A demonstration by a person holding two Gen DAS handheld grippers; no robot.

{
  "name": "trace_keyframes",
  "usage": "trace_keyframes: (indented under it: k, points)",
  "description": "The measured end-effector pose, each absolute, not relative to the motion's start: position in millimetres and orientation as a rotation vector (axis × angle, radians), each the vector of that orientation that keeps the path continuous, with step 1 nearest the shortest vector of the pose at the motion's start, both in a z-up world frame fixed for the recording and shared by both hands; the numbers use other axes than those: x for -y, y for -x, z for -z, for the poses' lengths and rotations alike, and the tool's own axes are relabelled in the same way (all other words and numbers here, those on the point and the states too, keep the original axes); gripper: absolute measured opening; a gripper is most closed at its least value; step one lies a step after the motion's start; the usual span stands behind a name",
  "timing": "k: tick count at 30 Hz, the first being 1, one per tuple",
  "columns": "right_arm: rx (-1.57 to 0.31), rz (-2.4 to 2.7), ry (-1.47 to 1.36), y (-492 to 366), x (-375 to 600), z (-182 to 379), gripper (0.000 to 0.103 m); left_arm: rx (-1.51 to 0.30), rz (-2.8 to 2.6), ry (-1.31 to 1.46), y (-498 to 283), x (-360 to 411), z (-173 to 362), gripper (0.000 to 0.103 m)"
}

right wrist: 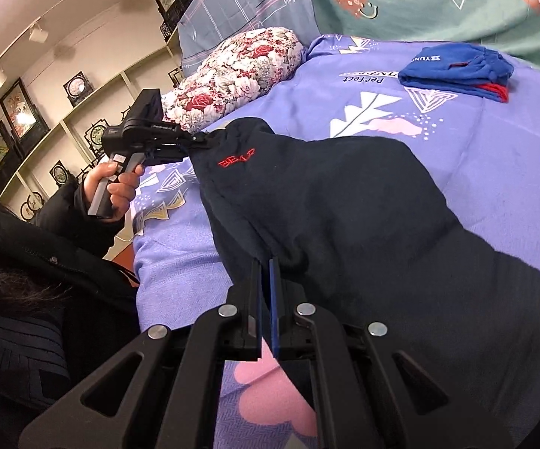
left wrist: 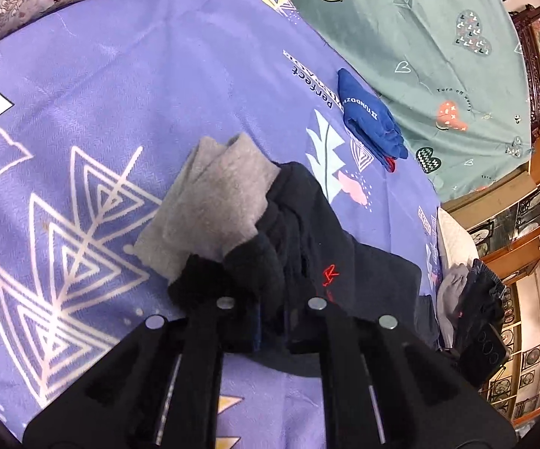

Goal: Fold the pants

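The black pants lie spread across the purple bedspread of the bed, with a grey lining showing at one turned-out end. The left claw is clenched on the edge of the pants near the red embroidered lettering, and the right claw is clamped on another edge of the same pants. A folded blue garment rests well apart, farther up the bed, near a flowered pillow.

Black pants, red embroidery; purple patterned sheet; blue garment.
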State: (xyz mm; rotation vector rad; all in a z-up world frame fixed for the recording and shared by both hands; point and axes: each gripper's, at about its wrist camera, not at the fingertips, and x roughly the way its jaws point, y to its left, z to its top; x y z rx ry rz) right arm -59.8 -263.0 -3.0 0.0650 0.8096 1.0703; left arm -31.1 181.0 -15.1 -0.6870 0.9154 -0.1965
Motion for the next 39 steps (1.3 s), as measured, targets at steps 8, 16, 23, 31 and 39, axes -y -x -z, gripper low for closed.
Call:
trace_keyframes:
  k: [8,16,23,31,39]
  points:
    - [-0.884,-1.096,0.027,65.0,247.8,11.0,0.006,-0.967,0.143,0.606,14.0,-179.6,40.6,0.008]
    - [-1.006,-0.964,0.073,56.9,242.8,29.4,0.018,-0.997,0.139,0.568,14.6,-179.4,44.5,0.015]
    - [-0.917,-0.647,-0.101,51.4,325.3,-4.2,0.064,-0.848,0.079,0.413,63.3,-175.6,-23.4,0.076]
    - [-0.858,-0.031,-0.278,26.1,499.0,-7.8,0.099,-0.861,0.327,0.276,31.6,-84.4,-13.1,0.081]
    - [-1.122,-0.076,-0.18,-34.5,490.8,50.9,0.042,-0.876,0.302,0.212,11.3,-63.9,22.7,0.082]
